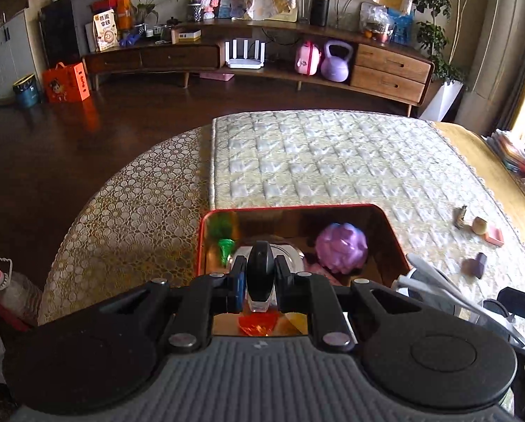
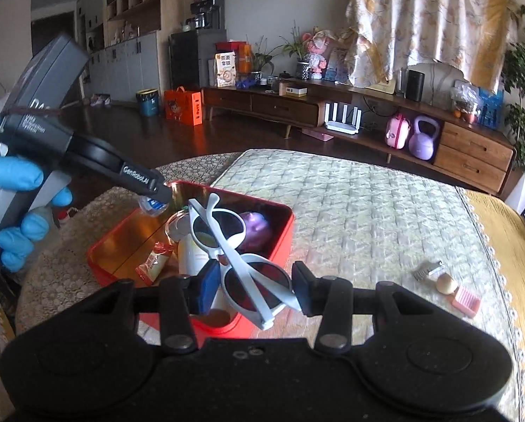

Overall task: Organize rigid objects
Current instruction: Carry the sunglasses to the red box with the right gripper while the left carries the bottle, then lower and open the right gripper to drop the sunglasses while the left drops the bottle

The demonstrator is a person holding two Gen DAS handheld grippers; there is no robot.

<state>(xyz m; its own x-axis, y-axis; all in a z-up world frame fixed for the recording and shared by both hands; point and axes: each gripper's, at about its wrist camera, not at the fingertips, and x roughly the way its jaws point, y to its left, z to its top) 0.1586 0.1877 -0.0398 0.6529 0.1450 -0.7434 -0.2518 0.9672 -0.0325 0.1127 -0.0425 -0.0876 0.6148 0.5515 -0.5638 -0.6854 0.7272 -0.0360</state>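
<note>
Clamping a small bottle in left jaws, white sunglasses in right, over red tin.

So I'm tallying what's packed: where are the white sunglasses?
The white sunglasses sit in the right claw, above the red tin's near corner.

Both your wrist cameras look forward and down from close above the red tin, sharing it and the tabletop beyond.
</note>
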